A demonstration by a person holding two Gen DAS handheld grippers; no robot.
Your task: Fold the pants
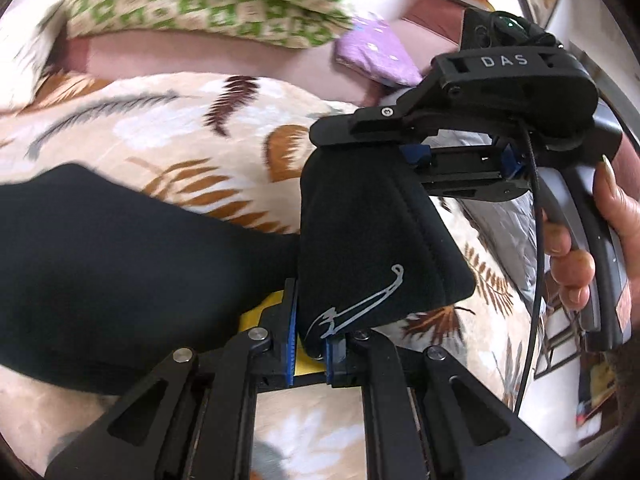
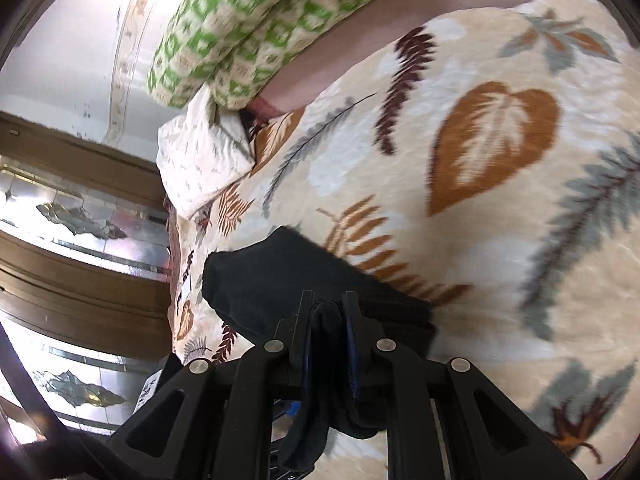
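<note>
The only writing that can be read is "DAS", in pale letters on the black top of the right gripper (image 1: 416,158) as it shows in the left wrist view. The black pants (image 1: 120,264) carry a thin silver-white line emblem (image 1: 356,308) near the corner held low in that view — no words can be made out in it.

The left gripper (image 1: 310,344) is clamped on a corner of the pants, the fabric pinched between its blue pads (image 1: 291,336) with a bit of yellow showing behind them. From there a short flap of cloth rises up and to the right to the right gripper, whose fingers are closed on the far corner of the same edge; a hand (image 1: 576,240) grips its grey handle at the right edge. In the right wrist view the right gripper (image 2: 326,320) has a bunched fold of black cloth squeezed between its narrow fingers.

The rest of the pants trails off to the left from the held edge, its long axis running left to right, lying on a cream bedspread (image 1: 168,120) printed with brown, grey and maroon leaves. Farther back sit a green-and-cream patterned pillow (image 1: 200,4) and a purple cushion (image 1: 376,56).
</note>
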